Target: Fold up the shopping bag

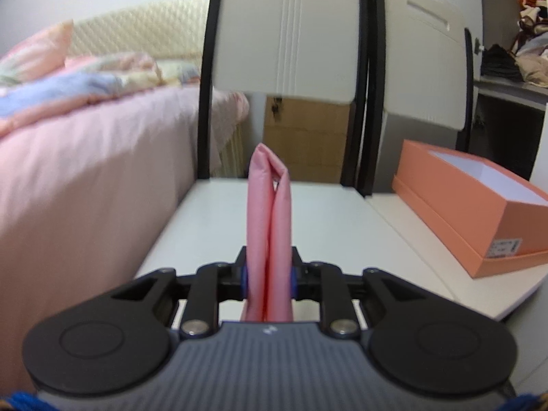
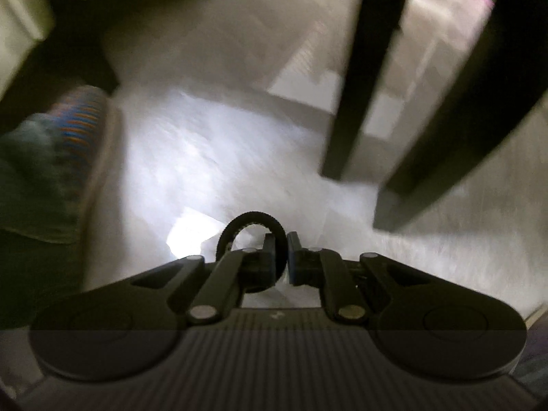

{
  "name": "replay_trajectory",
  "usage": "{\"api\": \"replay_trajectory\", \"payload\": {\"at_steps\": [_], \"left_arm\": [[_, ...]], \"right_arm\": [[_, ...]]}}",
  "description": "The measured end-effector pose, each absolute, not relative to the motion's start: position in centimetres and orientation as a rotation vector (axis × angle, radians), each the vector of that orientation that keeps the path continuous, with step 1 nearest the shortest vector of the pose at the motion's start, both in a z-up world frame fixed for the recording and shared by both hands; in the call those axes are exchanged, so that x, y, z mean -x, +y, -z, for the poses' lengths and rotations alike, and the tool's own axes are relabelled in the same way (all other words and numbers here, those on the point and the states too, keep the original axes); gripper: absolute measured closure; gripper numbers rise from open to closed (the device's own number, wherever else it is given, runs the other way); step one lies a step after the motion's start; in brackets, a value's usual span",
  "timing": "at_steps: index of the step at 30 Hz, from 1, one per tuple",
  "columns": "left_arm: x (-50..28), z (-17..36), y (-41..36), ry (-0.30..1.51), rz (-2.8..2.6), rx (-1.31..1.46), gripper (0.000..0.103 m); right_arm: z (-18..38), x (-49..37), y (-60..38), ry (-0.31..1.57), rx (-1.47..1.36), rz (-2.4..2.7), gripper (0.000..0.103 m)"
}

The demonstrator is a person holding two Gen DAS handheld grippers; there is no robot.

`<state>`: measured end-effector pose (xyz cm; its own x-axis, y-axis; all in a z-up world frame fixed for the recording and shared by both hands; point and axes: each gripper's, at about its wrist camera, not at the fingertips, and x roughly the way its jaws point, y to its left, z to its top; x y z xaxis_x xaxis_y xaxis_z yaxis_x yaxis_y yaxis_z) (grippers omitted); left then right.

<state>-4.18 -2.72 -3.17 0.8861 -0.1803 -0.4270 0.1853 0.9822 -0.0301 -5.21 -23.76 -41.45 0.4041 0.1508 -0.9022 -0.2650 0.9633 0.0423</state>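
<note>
In the left wrist view, my left gripper (image 1: 268,279) is shut on the pink shopping bag (image 1: 269,212), folded into a narrow bundle that stands up between the jaws above the white table (image 1: 212,226). In the right wrist view, my right gripper (image 2: 281,257) is shut on a black ribbed band or loop (image 2: 251,224) that arches up from its jaws. That view is blurred and points down at a pale floor (image 2: 205,144). The bag does not show there.
An orange box (image 1: 479,202) with a white inside sits on the table at right. Two white chairs (image 1: 284,37) with black frames stand behind the table. A pink bed (image 1: 85,157) lies at left. Dark furniture legs (image 2: 370,75) and a person's leg (image 2: 51,157) show below.
</note>
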Motion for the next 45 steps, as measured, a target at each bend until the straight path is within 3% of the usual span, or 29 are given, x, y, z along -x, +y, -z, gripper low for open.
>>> {"api": "replay_trajectory", "payload": {"at_steps": [7,16,22,27,31,36,45], "left_arm": [[7.4,1.5,-4.4,0.17,0.199,-0.074,0.08],[3.6,-5.4,-8.2,0.308,0.266,0.02,0.082],[1.4,-12.5,-13.7,0.377,0.352,0.026,0.083],[3.0,-17.3,-15.3,0.217,0.46,-0.388,0.084],[2.9,-13.9,-11.9,0.192,0.481,-0.692,0.087],[-0.7,-5.4,-8.1,0.216,0.546,-0.844,0.09],[-6.8,5.5,-5.3,0.312,0.706,-0.85,0.092]], "right_arm": [[26.9,6.4,-21.6,0.915,0.132,-0.383,0.093],[6.4,9.6,-25.7,0.612,0.032,-0.245,0.093],[-0.2,10.9,-28.7,0.458,-0.052,-0.151,0.093],[-4.0,10.3,-30.5,0.324,-0.143,-0.15,0.093],[-6.8,8.2,-30.6,0.223,-0.175,-0.205,0.093],[-7.4,2.5,-28.4,0.196,-0.195,-0.314,0.093],[-3.8,-7.3,-21.7,0.36,-0.132,-0.387,0.093]]}}
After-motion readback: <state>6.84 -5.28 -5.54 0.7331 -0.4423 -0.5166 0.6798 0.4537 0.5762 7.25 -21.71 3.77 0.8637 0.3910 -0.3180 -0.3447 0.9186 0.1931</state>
